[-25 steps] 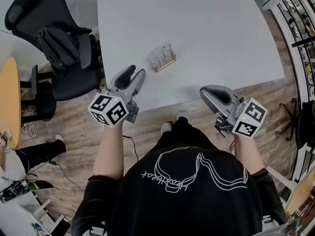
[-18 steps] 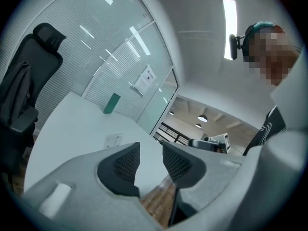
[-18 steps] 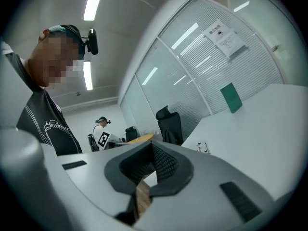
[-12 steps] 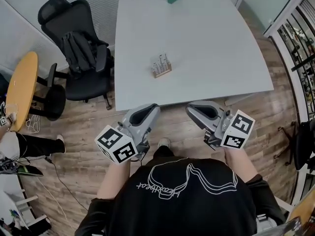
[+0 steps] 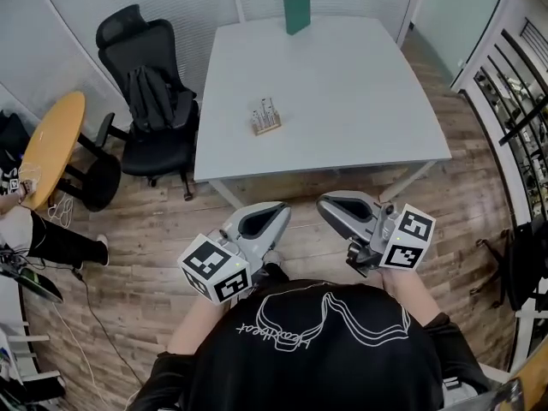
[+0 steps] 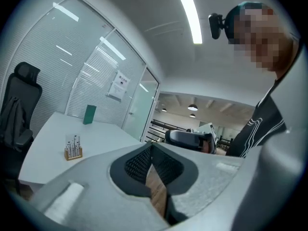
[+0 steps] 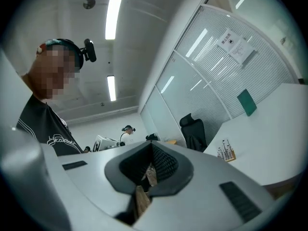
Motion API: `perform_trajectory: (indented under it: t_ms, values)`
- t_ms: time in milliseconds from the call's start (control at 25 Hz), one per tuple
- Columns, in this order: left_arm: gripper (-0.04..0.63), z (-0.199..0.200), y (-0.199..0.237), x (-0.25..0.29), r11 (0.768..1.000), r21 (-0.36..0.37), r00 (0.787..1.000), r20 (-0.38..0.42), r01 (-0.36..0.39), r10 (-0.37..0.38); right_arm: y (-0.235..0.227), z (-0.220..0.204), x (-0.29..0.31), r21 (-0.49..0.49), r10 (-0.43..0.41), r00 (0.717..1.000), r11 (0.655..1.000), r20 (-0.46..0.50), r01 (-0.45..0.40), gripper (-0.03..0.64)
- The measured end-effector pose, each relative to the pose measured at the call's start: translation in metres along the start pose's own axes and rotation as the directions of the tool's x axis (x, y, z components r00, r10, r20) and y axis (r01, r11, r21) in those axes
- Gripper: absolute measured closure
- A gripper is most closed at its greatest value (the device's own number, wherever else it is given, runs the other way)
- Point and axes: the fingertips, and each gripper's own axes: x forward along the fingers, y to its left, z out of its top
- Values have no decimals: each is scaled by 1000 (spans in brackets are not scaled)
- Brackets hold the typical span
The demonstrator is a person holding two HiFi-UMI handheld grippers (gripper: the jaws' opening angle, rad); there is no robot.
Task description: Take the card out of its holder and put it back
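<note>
The wooden card holder (image 5: 266,125) stands on the white table (image 5: 360,101), in the table's left half as the head view shows it. White cards (image 5: 266,110) stand upright in its slots, and nothing touches the holder or the cards. A green book (image 5: 296,9) stands on edge at the far rim of the table, well apart from the holder.

Both hand-held grippers are off the table. They hang over the wooden floor (image 5: 145,229) on its near side, close in front of the person's chest and well apart from the holder.

The left hand-held gripper (image 5: 278,209) has its jaws fully together. Its own view shows the two dark ribbed pads meeting at the tips, with only floor showing through the slit below them. These jaws have just been closing, and they closed on nothing.

The right hand-held gripper (image 5: 325,202) is likewise closed, pad against pad, and holds nothing.

The two gripper tips lie near each other without touching, both aimed roughly at the table's near edge. In the left gripper view the holder sits far off to the left of the jaws. In the right gripper view it sits off to the right.

A black office chair (image 5: 150,101) with something dark draped over it stands at the table's left side.
</note>
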Motion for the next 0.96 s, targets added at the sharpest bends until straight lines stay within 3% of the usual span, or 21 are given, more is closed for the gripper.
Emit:
perform_trajectory:
  t_ms: [400,960]
  values:
    - [581,-1,-55,-11,1000,24,999,33,-10,9,40,-2,-37,-99,-6,1000,995,-24,4,611]
    - [581,7,-57,-11,998,62,999,32,-24,22,42,1,-35,-115,-11,999,993,-42,6,611]
